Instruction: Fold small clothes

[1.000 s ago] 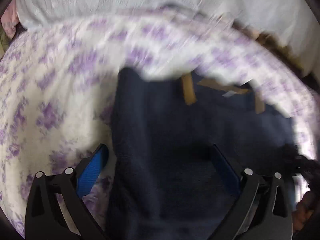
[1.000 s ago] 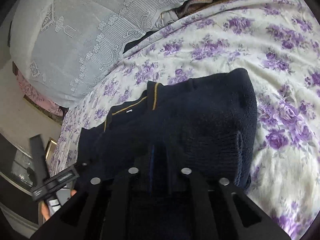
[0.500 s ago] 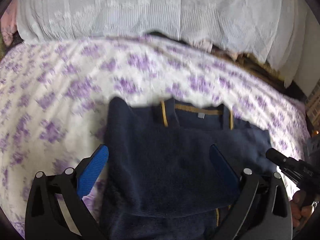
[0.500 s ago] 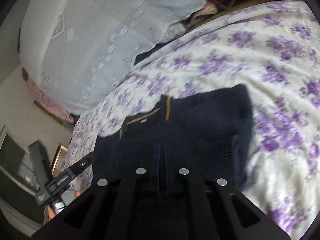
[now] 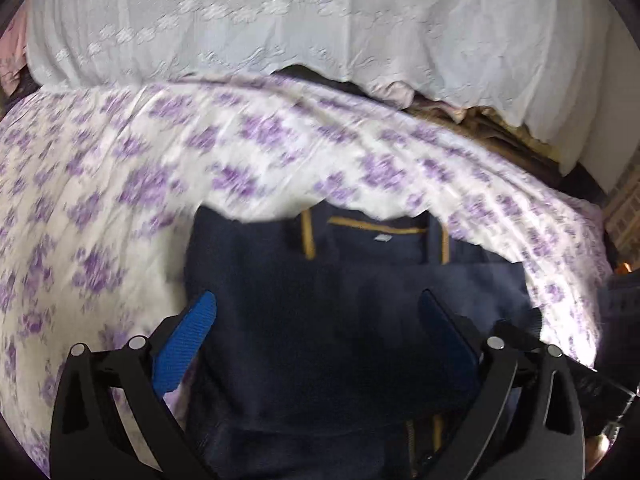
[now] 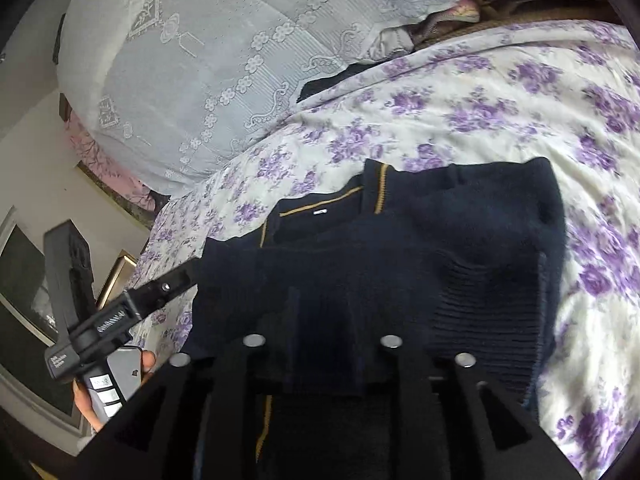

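Note:
A navy knit sweater (image 5: 340, 280) with mustard trim at the collar lies folded on the purple-flowered bedsheet (image 5: 120, 200). My left gripper (image 5: 316, 320) hovers over its near half, blue pads wide apart and nothing pinched. In the right wrist view the sweater (image 6: 440, 240) fills the middle, its ribbed hem at the right. My right gripper (image 6: 322, 320) sits low over the near edge. Its jaws are opening, with a fold of navy cloth still lying between them. The left gripper (image 6: 192, 276) shows at the sweater's left edge.
A white lace-covered pile (image 5: 280, 20) runs along the back of the bed, with brown and pink cloth tucked under it. A hand (image 6: 92, 404) holds the left tool. Picture frames and a wall lie beyond the bed's left side.
The right jaws went from pressed together on the cloth to slightly parted. My left gripper rose and tilted up, so the sweater sits lower in its view. The sweater stays folded.

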`<state>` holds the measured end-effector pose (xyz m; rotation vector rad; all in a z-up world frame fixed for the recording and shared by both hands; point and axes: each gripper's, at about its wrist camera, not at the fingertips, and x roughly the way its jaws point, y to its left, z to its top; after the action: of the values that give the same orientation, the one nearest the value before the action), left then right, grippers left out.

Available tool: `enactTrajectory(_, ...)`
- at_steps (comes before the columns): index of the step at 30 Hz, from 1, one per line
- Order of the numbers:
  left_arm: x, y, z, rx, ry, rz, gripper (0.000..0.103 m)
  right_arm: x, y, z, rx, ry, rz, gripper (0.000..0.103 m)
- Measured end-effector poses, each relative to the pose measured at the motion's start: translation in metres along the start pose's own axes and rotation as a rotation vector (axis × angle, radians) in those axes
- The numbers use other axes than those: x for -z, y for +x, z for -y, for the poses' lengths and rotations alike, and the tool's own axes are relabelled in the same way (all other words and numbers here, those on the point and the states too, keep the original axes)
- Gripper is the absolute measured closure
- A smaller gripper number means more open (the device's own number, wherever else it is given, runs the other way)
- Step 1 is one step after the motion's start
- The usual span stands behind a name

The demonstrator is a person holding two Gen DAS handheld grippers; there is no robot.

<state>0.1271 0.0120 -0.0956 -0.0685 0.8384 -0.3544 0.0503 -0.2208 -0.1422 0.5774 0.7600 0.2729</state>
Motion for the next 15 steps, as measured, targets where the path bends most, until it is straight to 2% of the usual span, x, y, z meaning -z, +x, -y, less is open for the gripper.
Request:
enactTrajectory(2, -0.004, 0.025, 0.003, -0.002, 0.021, -0.071, 0.005, -0.001, 0.006, 0.000, 0.015, -0.007, -0.017, 0.076)
enactTrajectory(4, 0.000, 0.067, -0.004, -0.046, 0.009, -0.201, 0.005, 0.000, 0.016, 0.010, 0.047, 0.014, -0.046, 0.085)
enactTrajectory(5, 0.003, 0.078, -0.005, -0.061, 0.018, -0.226, 0.004, 0.000, 0.018, 0.017, 0.030, 0.036, -0.055, 0.087)
enactTrajectory(8, 0.005, 0.068, 0.012, -0.124, 0.099, -0.179, 0.005, 0.000, 0.016, 0.017, 0.025, 0.036, -0.048, 0.086)
enactTrajectory(10, 0.005, 0.061, 0.010, -0.105, 0.077, -0.161, 0.005, 0.002, 0.010, 0.012, 0.035, 0.018, -0.031, 0.081)
enactTrajectory(12, -0.001, 0.042, 0.002, -0.042, 0.032, -0.098, 0.005, 0.002, 0.003, 0.005, 0.027, -0.007, -0.012, 0.077)
enactTrajectory(13, -0.004, 0.036, -0.001, -0.040, 0.018, -0.075, 0.005, 0.001, 0.000, 0.003, 0.020, -0.013, -0.006, 0.074)
enactTrajectory(15, -0.005, 0.038, -0.010, -0.077, -0.002, -0.080, 0.005, 0.001, -0.002, 0.003, 0.021, -0.011, -0.009, 0.073)
